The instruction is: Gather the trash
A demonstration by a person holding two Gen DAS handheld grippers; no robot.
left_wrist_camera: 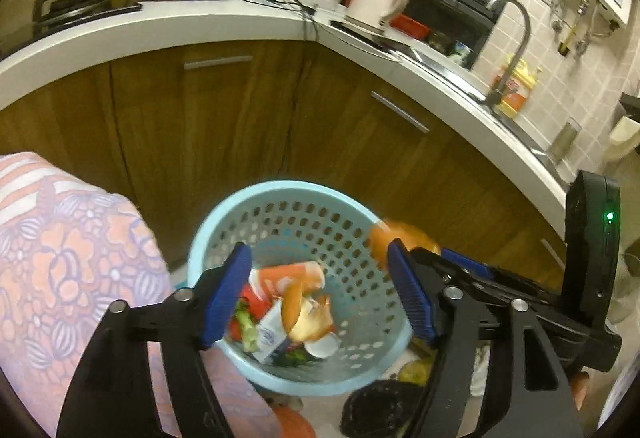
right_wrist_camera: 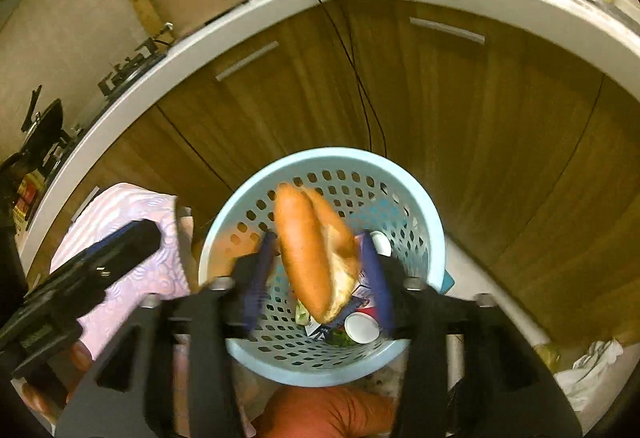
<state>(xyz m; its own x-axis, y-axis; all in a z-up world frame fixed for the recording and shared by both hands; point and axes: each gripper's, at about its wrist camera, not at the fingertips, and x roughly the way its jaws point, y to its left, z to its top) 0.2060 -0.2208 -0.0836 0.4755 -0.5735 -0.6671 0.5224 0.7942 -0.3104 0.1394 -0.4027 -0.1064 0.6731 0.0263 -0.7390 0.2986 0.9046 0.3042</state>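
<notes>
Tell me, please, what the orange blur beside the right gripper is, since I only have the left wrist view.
Observer: It is a split bread roll, lying lengthwise between the fingers of the right gripper.
Operator: Is it over the basket, or out past the rim?
Observer: In the right wrist view it falls well inside the rim of the blue basket, above the trash already in there.
Operator: Is it clamped?
Observer: I cannot tell. The fingers flank it closely, but that area is motion-blurred.
</notes>
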